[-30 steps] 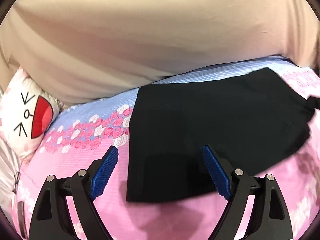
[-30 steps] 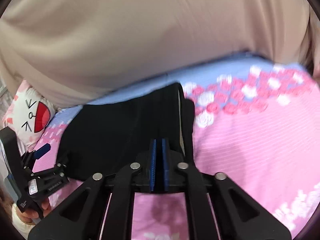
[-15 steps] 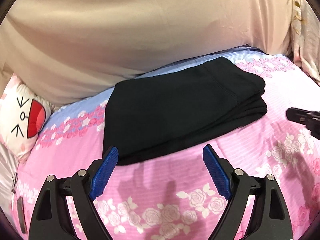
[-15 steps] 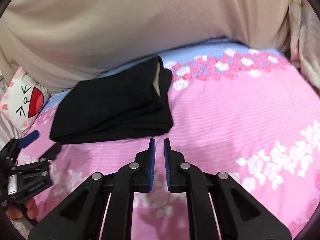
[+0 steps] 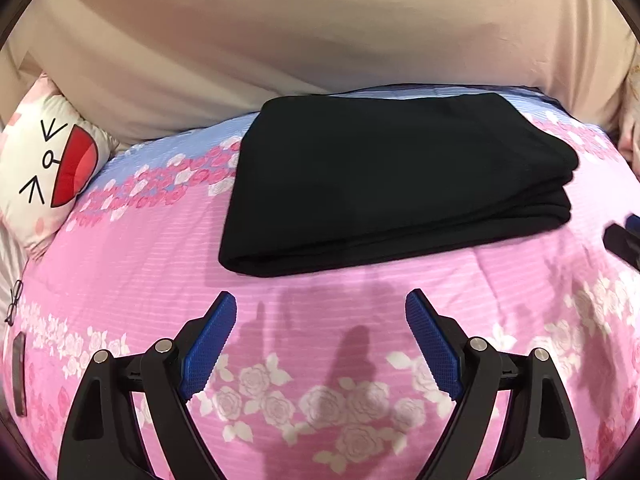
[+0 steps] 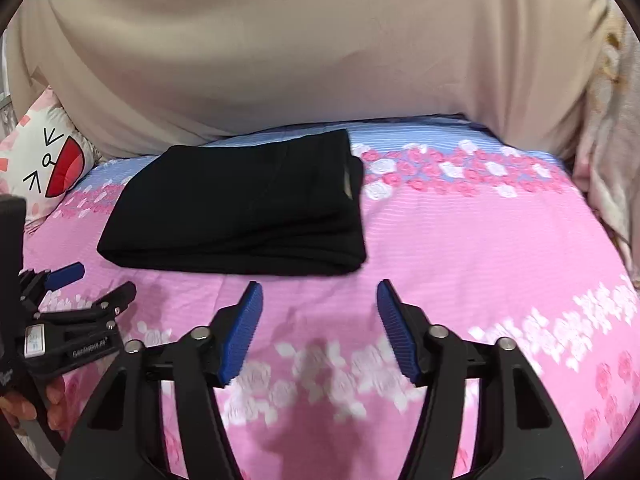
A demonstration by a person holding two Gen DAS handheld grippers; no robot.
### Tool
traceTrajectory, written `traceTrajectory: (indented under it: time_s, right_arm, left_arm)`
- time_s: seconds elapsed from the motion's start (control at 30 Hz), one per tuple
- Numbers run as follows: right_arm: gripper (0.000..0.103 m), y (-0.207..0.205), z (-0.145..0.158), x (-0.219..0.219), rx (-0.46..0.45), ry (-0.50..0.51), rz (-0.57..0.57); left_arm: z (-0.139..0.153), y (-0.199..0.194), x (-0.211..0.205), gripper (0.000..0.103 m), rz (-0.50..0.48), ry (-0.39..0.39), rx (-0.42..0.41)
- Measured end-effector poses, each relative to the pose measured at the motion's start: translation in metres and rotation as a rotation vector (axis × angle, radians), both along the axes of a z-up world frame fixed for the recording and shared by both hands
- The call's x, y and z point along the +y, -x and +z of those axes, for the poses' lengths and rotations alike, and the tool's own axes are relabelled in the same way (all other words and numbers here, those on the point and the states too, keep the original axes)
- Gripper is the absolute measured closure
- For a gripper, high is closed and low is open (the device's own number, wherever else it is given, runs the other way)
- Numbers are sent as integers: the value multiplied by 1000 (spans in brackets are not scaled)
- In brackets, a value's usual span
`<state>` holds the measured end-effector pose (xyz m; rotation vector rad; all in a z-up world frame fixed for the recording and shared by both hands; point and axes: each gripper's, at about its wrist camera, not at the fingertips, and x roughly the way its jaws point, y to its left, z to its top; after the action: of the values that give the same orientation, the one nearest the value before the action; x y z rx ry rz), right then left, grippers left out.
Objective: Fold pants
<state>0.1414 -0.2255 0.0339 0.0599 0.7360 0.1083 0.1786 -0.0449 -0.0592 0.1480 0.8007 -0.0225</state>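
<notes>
Black pants [image 5: 384,184] lie folded in a neat stack on the floral bed [image 5: 320,360] — left gripper [image 5: 320,312] and right gripper [image 6: 320,300] hover nearby, jaws apart, empty; folding looks finished, leaving only withdrawal.

Folded black pants [image 5: 384,184] lie beyond the left gripper's [image 5: 320,312] parted jaws.

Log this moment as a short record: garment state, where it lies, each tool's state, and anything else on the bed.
garment: black pants, folded into a flat stack
location: on the pink floral bedspread, toward the beige cover
left tool: open, empty, short of the pants
right tool: open, empty, short of the pants
other: cartoon-face pillow at the left edge
</notes>
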Motion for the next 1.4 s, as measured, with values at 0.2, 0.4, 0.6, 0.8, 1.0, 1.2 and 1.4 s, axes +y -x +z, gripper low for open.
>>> traceTrajectory:
  time_s: [0.2, 0.4, 0.6, 0.8, 1.0, 1.2, 1.4]
  right_arm:
    - [57, -59, 1, 19, 5, 41, 34]
    - [57, -66, -29, 28, 24, 158, 19]
    - [55, -65, -26, 26, 42, 149, 7]
    - [49, -59, -28, 13, 84, 90, -7]
    - [48, -56, 9, -23, 51, -73, -35]
    - [36, -91, -28, -39, 213, -174, -22]
    - [52, -96, -56, -52, 226, -401, 18]
  left_arm:
    - [-2, -6, 5, 19, 12, -5, 5]
    - [-4, -9, 10, 19, 10, -2, 12]
    - [-6, -11, 12, 19, 10, 8, 27]
    - [-10, -11, 19, 19, 28, -4, 35]
    - [17, -21, 37, 19, 46, 12, -38]
    - [-13, -71, 51, 16, 55, 68, 84]
    - [-20, -91, 72, 59, -70, 335, 148]
